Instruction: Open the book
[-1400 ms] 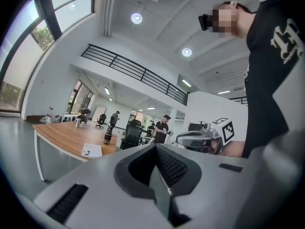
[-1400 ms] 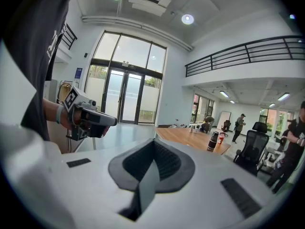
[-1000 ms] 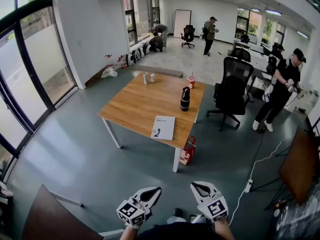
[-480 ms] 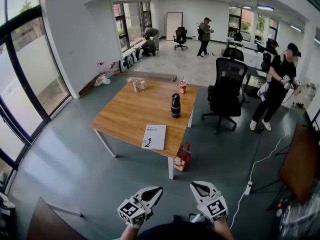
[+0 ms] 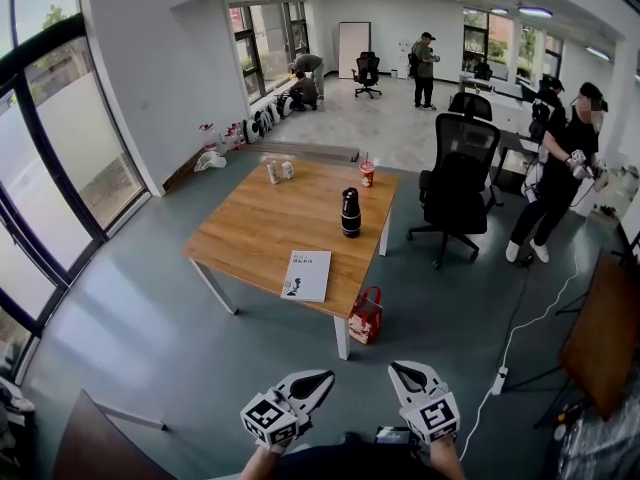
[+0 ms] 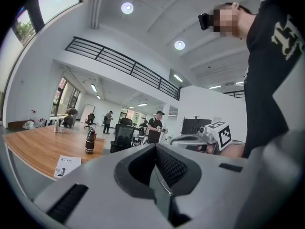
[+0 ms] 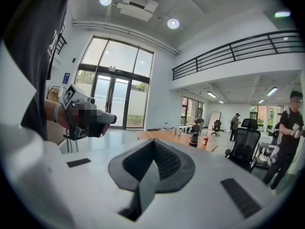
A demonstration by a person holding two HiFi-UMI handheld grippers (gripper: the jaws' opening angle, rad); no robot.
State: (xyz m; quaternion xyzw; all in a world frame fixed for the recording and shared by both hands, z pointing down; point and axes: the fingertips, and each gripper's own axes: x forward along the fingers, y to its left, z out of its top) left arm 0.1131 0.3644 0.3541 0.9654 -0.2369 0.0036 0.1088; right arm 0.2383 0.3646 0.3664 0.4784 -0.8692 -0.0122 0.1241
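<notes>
A closed white book [image 5: 307, 274] lies near the front edge of a wooden table [image 5: 250, 238], some way ahead of me across the floor. Both grippers are held low at the bottom of the head view, far short of the table. My left gripper [image 5: 318, 380] is shut with nothing in it, and my right gripper [image 5: 402, 373] is shut and empty too. In the left gripper view the book [image 6: 66, 165] shows small at the table's near edge, left of the closed jaws. The right gripper view shows the table's far end [image 7: 171, 136] beyond its closed jaws.
A black bottle [image 5: 350, 212], a red cup [image 5: 367, 173] and two cans [image 5: 272, 171] stand on the table. A red bag [image 5: 365, 315] leans at its front leg. A black office chair [image 5: 455, 193] and a person [image 5: 560, 183] are to the right. A white cable [image 5: 520, 338] runs over the floor.
The table and book have shifted lower and to the left in the head view. Both grippers keep their place at the bottom of the view, still shut.
</notes>
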